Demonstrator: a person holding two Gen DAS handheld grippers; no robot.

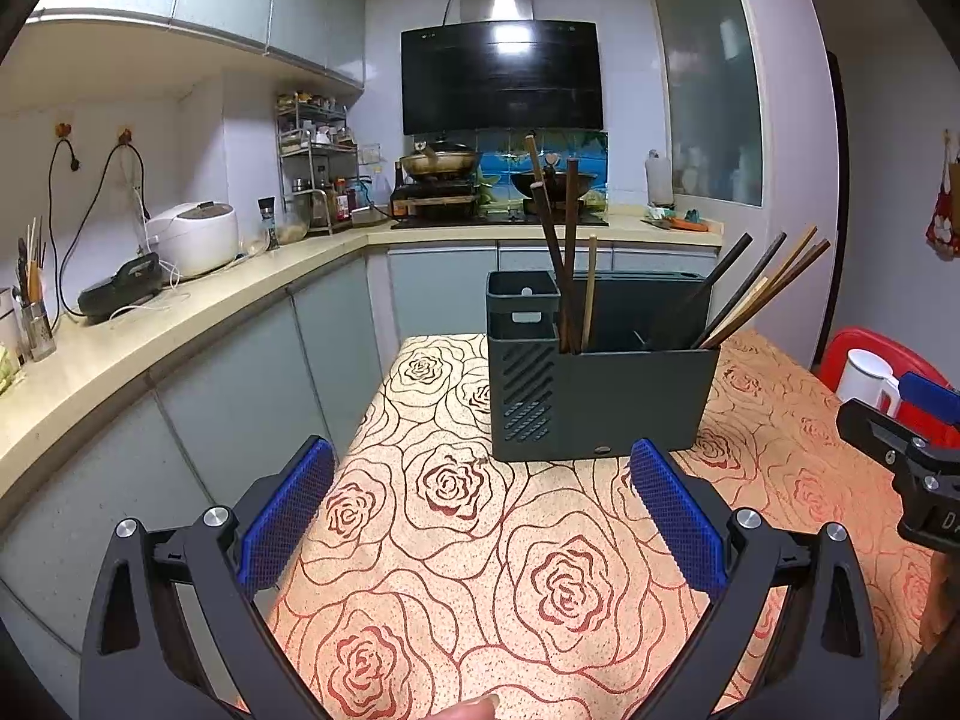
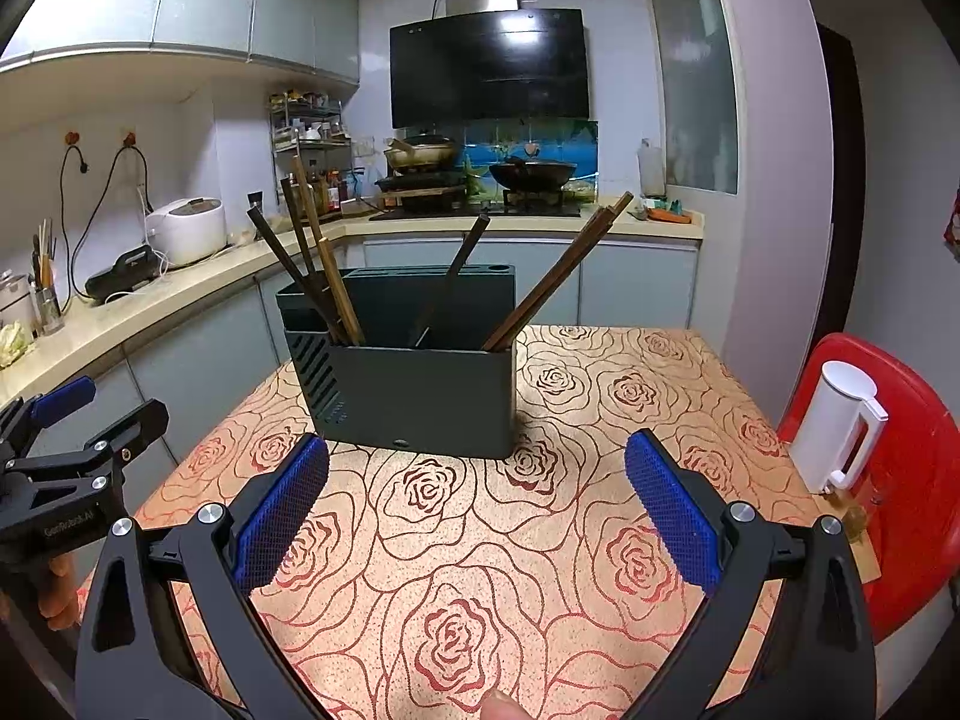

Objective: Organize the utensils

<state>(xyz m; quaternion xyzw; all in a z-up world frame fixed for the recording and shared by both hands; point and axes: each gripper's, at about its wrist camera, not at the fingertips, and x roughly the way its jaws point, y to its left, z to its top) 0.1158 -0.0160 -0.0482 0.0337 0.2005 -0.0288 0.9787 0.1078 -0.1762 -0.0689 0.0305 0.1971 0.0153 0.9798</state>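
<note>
- Left wrist view: the left gripper (image 1: 480, 516) hovers over the rose-patterned tablecloth (image 1: 456, 564), its blue pads (image 1: 288, 516) spread wide apart with nothing between them.
- The dark utensil holder (image 1: 600, 378) stands upright on the tablecloth, ahead of the left gripper and a little to the right of its centre line, apart from both pads.
- Several chopsticks (image 1: 567, 252) rise from the holder's left part; another bundle (image 1: 762, 294) leans out over the holder's right end.
- The right gripper (image 1: 912, 438) shows at the frame's right edge, to the right of the holder; its opening is not clear from here.
- Right wrist view: the right gripper (image 2: 477, 510) is likewise released, pads (image 2: 672, 516) wide, holding nothing.
- The utensil holder (image 2: 414, 384) sits ahead of it, left of centre, untouched.
- Chopsticks (image 2: 312, 258) lean left from the holder's left end, one stick (image 2: 453, 276) stands mid-holder, and more (image 2: 558, 276) lean right.
- A white kettle (image 2: 840, 426) rests on a red chair (image 2: 912, 480), well right of the holder.
- The left gripper (image 2: 78, 426) appears left of the holder.
</note>
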